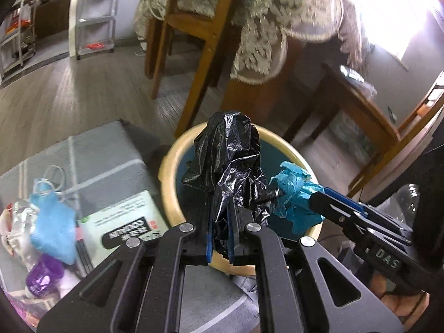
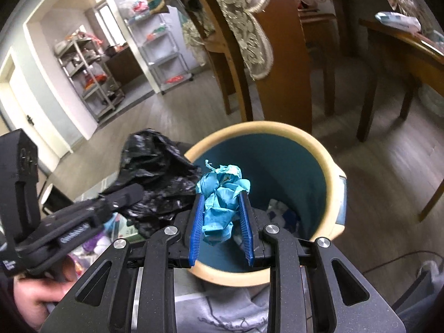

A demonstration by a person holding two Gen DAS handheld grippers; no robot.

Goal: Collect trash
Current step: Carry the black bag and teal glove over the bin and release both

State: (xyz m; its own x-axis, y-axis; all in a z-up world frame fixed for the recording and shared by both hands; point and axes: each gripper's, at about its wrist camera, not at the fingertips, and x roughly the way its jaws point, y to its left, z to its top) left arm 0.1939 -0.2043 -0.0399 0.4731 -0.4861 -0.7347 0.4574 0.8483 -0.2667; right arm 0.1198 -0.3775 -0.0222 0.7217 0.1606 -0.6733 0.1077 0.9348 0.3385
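Observation:
A round bin with a cream rim [image 1: 166, 166] [image 2: 330, 161] and teal inside stands on the floor right below both grippers. My left gripper [image 1: 220, 230] is shut on a crumpled black plastic bag [image 1: 227, 166] [image 2: 158, 172], held over the bin's near left edge. My right gripper [image 2: 222, 222] [image 1: 319, 194] is shut on a crumpled blue-green wad [image 2: 220, 202] [image 1: 294, 194], held over the bin's opening. Some patterned trash [image 2: 280, 211] lies at the bottom of the bin.
To the left of the bin a grey box [image 1: 97, 149] carries a blue mask [image 1: 52, 216], a purple wrapper [image 1: 44, 274] and a white carton [image 1: 125, 222]. Wooden chair legs [image 1: 199, 77] and a table with a lace cloth [image 2: 244, 19] stand behind the bin. A hand [image 2: 38, 291] grips the left tool.

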